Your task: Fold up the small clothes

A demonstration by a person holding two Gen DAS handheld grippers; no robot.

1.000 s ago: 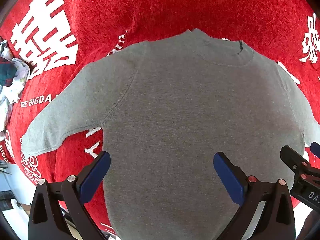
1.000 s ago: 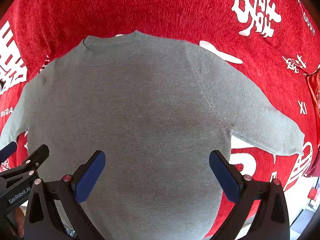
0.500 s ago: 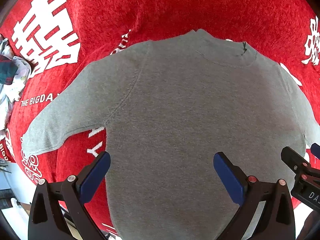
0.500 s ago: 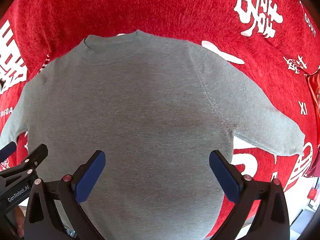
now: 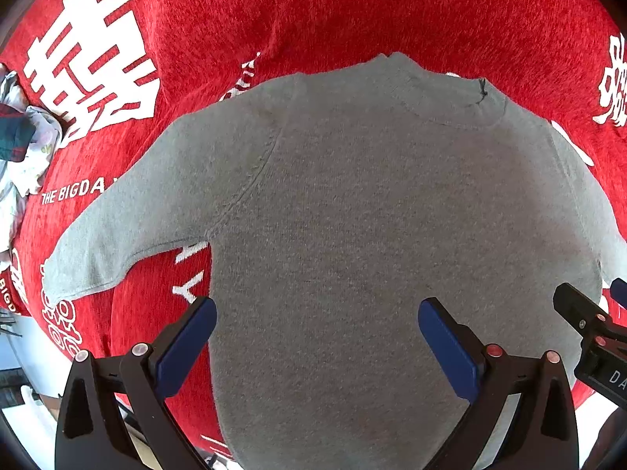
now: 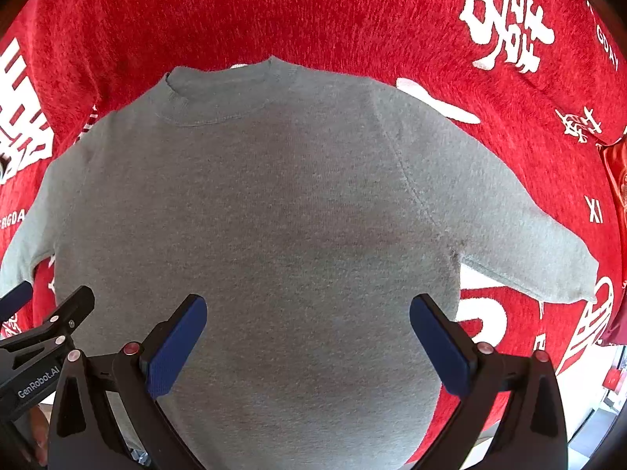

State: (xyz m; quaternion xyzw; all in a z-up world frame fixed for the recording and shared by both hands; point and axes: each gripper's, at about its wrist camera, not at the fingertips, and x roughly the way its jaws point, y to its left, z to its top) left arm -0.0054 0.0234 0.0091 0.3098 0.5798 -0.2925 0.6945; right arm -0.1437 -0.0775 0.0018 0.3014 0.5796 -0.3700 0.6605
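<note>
A small grey sweatshirt point(image 5: 372, 227) lies flat and spread on a red cloth, collar away from me, both sleeves stretched out to the sides. It also shows in the right wrist view point(image 6: 274, 211). My left gripper point(image 5: 317, 337) is open and empty above the lower left part of the body. My right gripper point(image 6: 309, 333) is open and empty above the lower right part. The left sleeve cuff point(image 5: 66, 274) and the right sleeve cuff point(image 6: 568, 278) lie flat. Each gripper shows at the edge of the other's view.
The red cloth point(image 5: 352, 11) with white lettering covers the table. A heap of other clothes point(image 5: 19, 145) lies at the far left edge. A red item point(image 6: 617, 180) sits at the right edge. The table's front edge runs just below the grippers.
The sweatshirt has shifted slightly down and closer in both views, so both grippers have moved a little forward over it. Both stay open.
</note>
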